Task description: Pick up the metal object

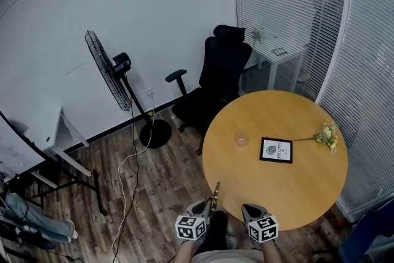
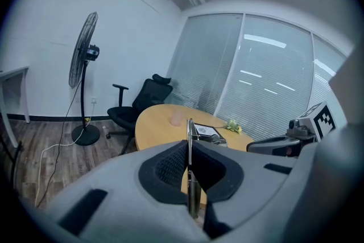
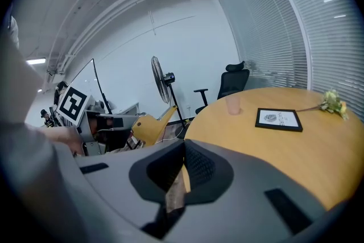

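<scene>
My left tongs (image 1: 211,209) are clenched on the metal object (image 1: 216,194), a thin, gold-coloured strip. It stands between the pads and juts forward past the tips, at the near left edge of the round wooden worktop (image 1: 289,194). In the left gripper view the strip (image 2: 190,136) shows edge-on, pinched at the middle of my left tongs (image 2: 190,179), its far end seen against the wood. The right gripper view shows its broad, yellow-gold side (image 3: 149,125) angled upward from my left tongs (image 3: 129,135).

My right tongs (image 1: 247,211) sit just beside the left ones, over the near rim of the worktop. Their pads are pressed together with nothing between them (image 3: 182,171). From the left gripper view they (image 2: 254,147) lie off to the right, with the marker cube above.

Farther across the worktop stand a pale, see-through glass (image 1: 241,138) and, just to its right, a black-framed picture (image 1: 276,149) lying flat. A sprig of yellow flowers (image 1: 326,135) lies near the right edge, its stem reaching toward the frame.

Beyond the worktop a black office chair (image 1: 215,83) is drawn up to the far side. A standing fan (image 1: 108,71) rises from the wooden floor (image 1: 166,182) by the white wall.
</scene>
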The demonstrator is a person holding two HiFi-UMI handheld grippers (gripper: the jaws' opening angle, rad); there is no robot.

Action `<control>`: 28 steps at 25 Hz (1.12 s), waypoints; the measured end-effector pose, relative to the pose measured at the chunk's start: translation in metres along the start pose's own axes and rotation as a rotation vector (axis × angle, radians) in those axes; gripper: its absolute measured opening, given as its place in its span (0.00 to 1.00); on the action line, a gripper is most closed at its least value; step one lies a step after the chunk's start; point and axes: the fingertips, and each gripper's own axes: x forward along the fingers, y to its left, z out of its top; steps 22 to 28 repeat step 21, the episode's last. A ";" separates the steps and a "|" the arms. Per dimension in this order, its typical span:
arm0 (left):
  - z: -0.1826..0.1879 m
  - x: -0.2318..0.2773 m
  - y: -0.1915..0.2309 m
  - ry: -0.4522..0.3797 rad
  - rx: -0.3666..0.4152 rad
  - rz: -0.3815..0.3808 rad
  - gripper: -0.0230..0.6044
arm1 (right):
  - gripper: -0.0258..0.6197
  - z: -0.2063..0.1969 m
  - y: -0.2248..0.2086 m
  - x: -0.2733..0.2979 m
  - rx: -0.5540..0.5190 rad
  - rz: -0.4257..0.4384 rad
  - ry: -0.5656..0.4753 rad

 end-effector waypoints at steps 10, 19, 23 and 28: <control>-0.010 -0.019 0.003 -0.006 -0.016 0.032 0.05 | 0.04 -0.010 0.017 0.001 -0.024 0.049 0.023; -0.017 -0.032 0.004 -0.006 -0.022 0.054 0.05 | 0.04 -0.015 0.033 0.004 -0.037 0.090 0.030; -0.019 -0.033 0.003 -0.006 -0.023 0.056 0.05 | 0.04 -0.016 0.034 0.004 -0.039 0.095 0.029; -0.019 -0.033 0.003 -0.006 -0.023 0.056 0.05 | 0.04 -0.016 0.034 0.004 -0.039 0.095 0.029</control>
